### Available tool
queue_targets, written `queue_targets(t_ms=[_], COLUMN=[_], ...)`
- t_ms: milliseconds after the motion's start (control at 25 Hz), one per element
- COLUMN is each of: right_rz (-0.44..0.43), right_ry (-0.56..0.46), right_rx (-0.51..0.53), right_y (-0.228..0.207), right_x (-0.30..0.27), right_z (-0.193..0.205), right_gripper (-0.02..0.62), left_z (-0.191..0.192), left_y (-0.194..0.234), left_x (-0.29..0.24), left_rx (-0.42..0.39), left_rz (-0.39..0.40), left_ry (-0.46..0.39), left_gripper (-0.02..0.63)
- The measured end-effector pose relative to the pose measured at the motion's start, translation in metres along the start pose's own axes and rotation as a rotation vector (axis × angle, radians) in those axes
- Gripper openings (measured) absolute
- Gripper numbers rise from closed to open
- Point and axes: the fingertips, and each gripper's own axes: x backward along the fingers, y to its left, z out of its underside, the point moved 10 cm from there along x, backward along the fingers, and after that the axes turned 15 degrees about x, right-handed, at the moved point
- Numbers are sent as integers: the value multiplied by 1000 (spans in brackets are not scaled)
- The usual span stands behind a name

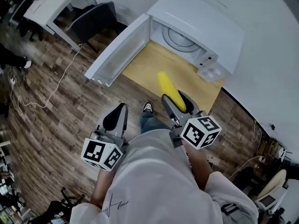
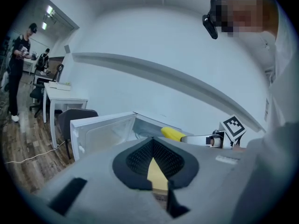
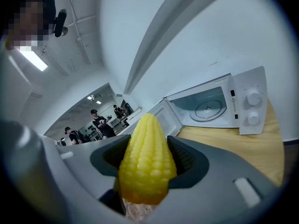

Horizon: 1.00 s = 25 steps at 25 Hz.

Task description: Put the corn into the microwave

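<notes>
While the right gripper point(image 1: 173, 95) grasps the corn point(image 1: 169, 90) by its thick end, both pads pressed against the kernels, the cob's narrow tip points toward the white microwave point(image 1: 201, 27). Seen from the head view, the corn hangs in the air above the near part of the wooden table point(image 1: 140, 66), close to its near edge and short of the oven's opening. That microwave stands at the far side of the table, its door point(image 1: 119, 50) swung wide open and reaching out past the table's left edge. Inside the cavity lies a round glass turntable point(image 1: 180, 38), and nothing else shows in there. From the right gripper view the yellow cob fills the space between the jaws, with two knobs point(image 3: 253, 98) visible on the oven's control panel at the right. By contrast, the left gripper point(image 1: 120, 108) is clenched on nothing, its dark pads meeting at the tips; it hangs to the left of the other one, off the table's near edge and over the wood-plank floor point(image 1: 56, 125). A thin pale cable point(image 1: 51, 92) trails across that floor, and a dark chair point(image 1: 93, 20) stands beyond the door beside a white desk point(image 1: 51, 3).
</notes>
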Motion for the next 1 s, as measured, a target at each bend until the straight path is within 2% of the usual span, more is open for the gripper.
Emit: queue_targets(t_ms=[240,520,1000], right_rz=[29,67,150], right_ry=[-43,-97,-113], right_rx=[-58,-90,-77], right_y=[-34,-66,-92], right_x=[-23,-35,-33], right_z=[-18,-37,-42], right_gripper=[261,261,261], left_z=[-30,-57,-66], left_y=[11,24,11], left_x=[-52,-98,-134], left_rx=[-37,-32,-61], left_rz=[37,43,115], left_ry=[31,36,78], left_gripper=[-11,-11,-11])
